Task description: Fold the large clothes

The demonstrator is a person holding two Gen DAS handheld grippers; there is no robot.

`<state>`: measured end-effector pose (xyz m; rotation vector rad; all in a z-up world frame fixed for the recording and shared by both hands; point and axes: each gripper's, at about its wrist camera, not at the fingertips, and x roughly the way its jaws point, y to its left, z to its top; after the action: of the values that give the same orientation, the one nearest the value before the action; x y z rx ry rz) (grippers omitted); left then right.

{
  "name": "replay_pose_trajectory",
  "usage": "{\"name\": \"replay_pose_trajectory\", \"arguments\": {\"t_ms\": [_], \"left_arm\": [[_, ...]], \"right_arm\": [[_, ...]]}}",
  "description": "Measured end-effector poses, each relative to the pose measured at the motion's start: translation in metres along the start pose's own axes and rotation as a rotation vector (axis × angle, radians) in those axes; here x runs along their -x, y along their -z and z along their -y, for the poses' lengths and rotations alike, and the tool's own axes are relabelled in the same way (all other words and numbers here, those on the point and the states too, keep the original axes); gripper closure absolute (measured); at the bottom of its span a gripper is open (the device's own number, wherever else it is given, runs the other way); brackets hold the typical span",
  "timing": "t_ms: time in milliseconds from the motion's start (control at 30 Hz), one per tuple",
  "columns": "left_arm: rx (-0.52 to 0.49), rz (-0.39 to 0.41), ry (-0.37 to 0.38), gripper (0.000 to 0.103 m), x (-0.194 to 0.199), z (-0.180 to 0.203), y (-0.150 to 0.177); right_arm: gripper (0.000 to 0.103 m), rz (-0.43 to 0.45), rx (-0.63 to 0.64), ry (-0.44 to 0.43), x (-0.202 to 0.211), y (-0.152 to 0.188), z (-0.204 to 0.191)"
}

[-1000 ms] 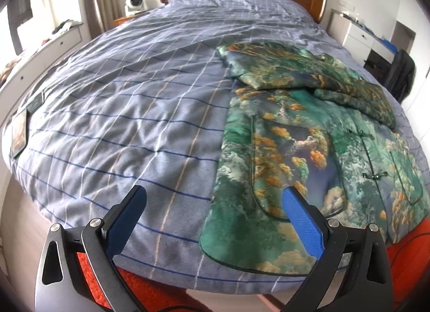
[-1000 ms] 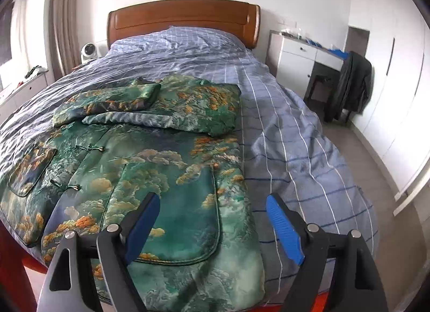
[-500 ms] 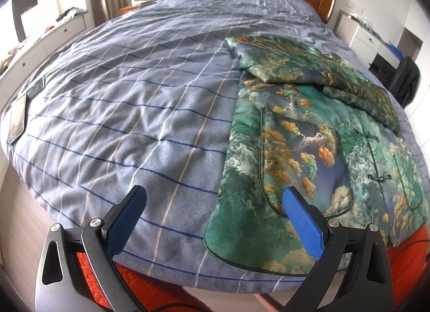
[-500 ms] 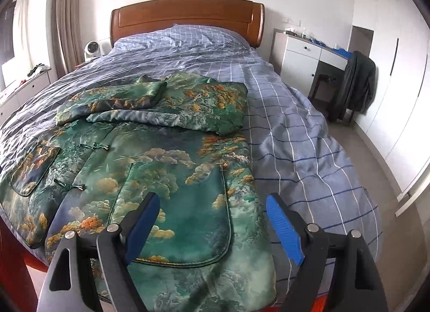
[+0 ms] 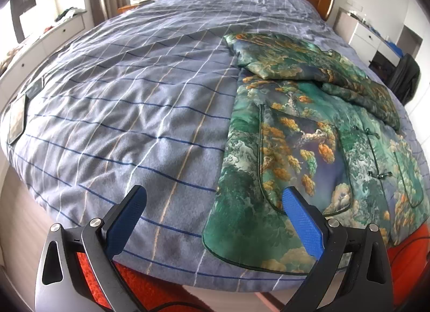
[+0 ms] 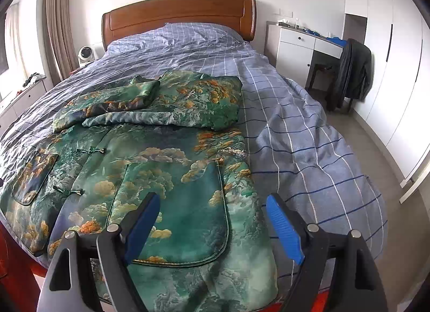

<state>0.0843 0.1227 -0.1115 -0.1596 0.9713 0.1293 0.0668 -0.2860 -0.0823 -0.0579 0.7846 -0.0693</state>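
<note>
A large green jacket [image 5: 295,150] printed with orange trees and clouds lies flat on the bed, front up, its hem at the foot edge. Both sleeves [image 6: 113,99] are folded across its chest. My left gripper [image 5: 215,204] hovers open above the hem's left corner, its blue pads [image 5: 301,215] holding nothing. In the right wrist view the jacket [image 6: 174,177] fills the lower left, and my right gripper [image 6: 212,215] stands open over the right pocket and hem, empty.
The bed has a blue checked duvet [image 5: 121,110] and a wooden headboard [image 6: 177,13]. A white desk [image 6: 298,43] with a dark coat on a chair [image 6: 352,72] stands to the right. A tablet [image 5: 16,121] lies at the duvet's left edge. An orange rug [image 5: 129,279] lies below.
Both views have shifted slightly, so the jacket hem sits a little differently under each gripper. Both grippers stay open and the jacket has not moved.
</note>
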Motion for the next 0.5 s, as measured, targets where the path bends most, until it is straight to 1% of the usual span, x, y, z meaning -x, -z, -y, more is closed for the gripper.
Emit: {"name": "replay_pose_trajectory", "arguments": {"t_ms": [500], "left_arm": [[0.006,-0.017,-0.003,0.002,-0.0048,-0.0024,0.0012]], "right_arm": [[0.02,-0.016,-0.01,-0.006,-0.0049,0.0004,-0.0034]]}}
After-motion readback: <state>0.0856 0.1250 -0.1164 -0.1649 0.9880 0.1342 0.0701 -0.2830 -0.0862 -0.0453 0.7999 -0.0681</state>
